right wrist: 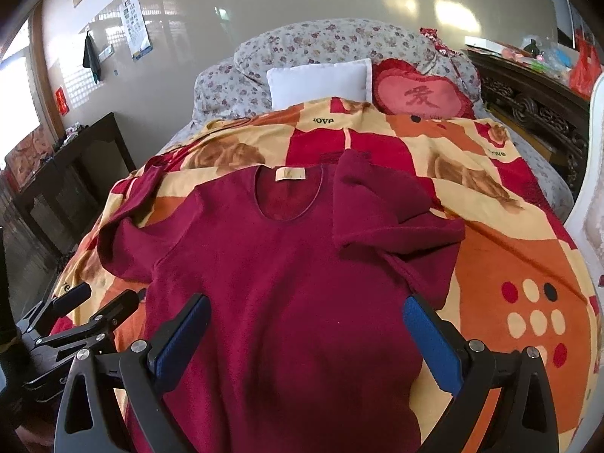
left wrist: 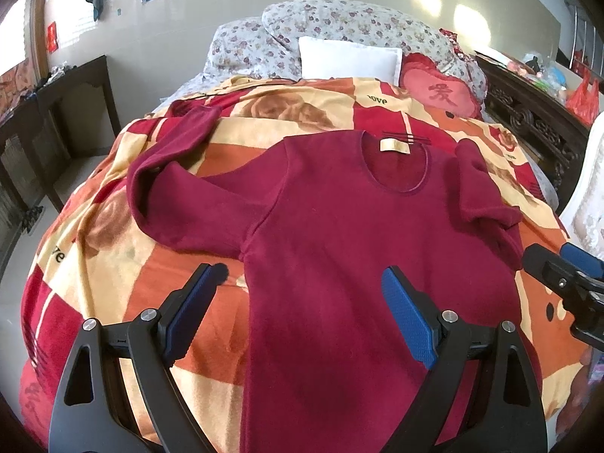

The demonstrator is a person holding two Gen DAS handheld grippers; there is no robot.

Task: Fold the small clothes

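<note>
1. A dark red long-sleeved top [left wrist: 339,234] lies spread on its back across the bed, neckline toward the pillows, with a cream label [left wrist: 394,146] showing inside the collar.
2. It rests on a blanket [left wrist: 113,264] patterned in red, orange and cream with roses.
3. The sleeve on the left [left wrist: 170,158] runs up and away over the blanket; the sleeve on the right [right wrist: 377,204] is doubled over near the shoulder.
4. The left gripper [left wrist: 298,283] hovers above the shirt's left edge, its blue-padded jaws spread wide and holding nothing; one finger is over the blanket, the other over the red cloth.
5. The right gripper [right wrist: 305,317] sits over the shirt's lower body, jaws likewise wide apart and empty.
6. At the head of the bed are a white pillow [right wrist: 321,83], a red heart-shaped cushion [right wrist: 419,94] and a floral quilt [right wrist: 321,41] bunched behind them.
</note>
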